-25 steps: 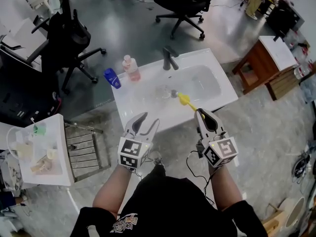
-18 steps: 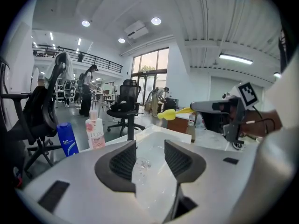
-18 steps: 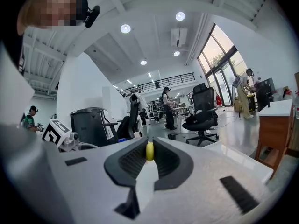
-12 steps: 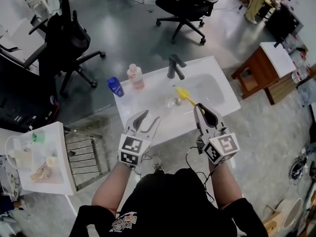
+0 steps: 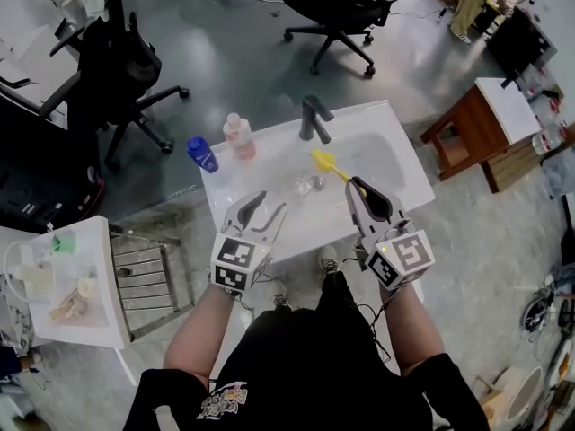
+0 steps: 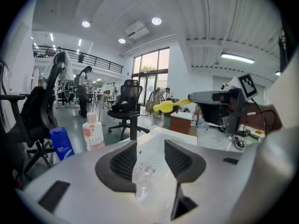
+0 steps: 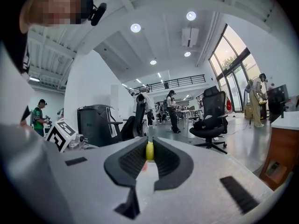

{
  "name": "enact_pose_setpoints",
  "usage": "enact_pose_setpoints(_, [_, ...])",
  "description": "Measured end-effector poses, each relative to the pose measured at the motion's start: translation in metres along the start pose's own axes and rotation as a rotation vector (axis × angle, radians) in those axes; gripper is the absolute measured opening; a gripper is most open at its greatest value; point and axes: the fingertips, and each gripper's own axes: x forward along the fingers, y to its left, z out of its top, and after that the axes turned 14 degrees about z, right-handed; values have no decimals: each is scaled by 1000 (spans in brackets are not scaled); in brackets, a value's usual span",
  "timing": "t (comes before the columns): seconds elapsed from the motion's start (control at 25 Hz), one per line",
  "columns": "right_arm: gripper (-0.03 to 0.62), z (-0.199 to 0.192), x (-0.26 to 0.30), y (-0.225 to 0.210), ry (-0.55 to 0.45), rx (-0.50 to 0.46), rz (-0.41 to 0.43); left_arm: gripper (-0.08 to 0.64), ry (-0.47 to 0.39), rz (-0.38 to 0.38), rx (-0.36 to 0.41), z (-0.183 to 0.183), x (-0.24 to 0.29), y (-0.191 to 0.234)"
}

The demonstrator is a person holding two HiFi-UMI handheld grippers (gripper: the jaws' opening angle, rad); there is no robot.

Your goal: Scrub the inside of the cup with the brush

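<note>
A clear plastic cup (image 5: 305, 185) stands in the white sink (image 5: 395, 173), in front of the black faucet (image 5: 314, 119). My right gripper (image 5: 359, 189) is shut on the handle of a yellow brush (image 5: 325, 162); the brush head hangs above the basin just right of the cup, apart from it. In the right gripper view the yellow handle (image 7: 149, 151) is pinched between the jaws. My left gripper (image 5: 272, 203) is open at the sink's front edge. In the left gripper view the cup (image 6: 142, 171) shows ahead between the open jaws, untouched, with the brush (image 6: 164, 106) up to the right.
A blue bottle (image 5: 202, 153) and a pink soap bottle (image 5: 239, 136) stand on the sink's left rim. A white cart (image 5: 63, 281) with small items and a metal rack (image 5: 153, 272) stand left. A wooden side table (image 5: 485, 119) is right; office chairs lie beyond.
The brush head has lifted from beside the cup to a little farther back, toward the faucet. The left gripper stays open at the front edge.
</note>
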Motion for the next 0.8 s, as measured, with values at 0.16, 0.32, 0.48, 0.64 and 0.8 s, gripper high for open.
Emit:
enact_pose_setpoints(0.16, [37, -10, 8, -19, 30, 10, 64, 170, 27, 5, 63, -8, 16, -10])
enact_pose_setpoints(0.32, [37, -27, 18, -40, 77, 21, 133, 170, 78, 36, 112, -21, 36, -14])
enact_pose_setpoints(0.48, [37, -37, 34, -55, 114, 22, 195, 170, 147, 65, 129, -39, 57, -12])
enact_pose_setpoints(0.64, [37, -49, 46, -66, 157, 26, 250, 170, 225, 92, 129, -65, 74, -12])
enact_pose_setpoints(0.8, [37, -68, 57, -71, 200, 25, 299, 172, 287, 107, 141, -90, 91, -10])
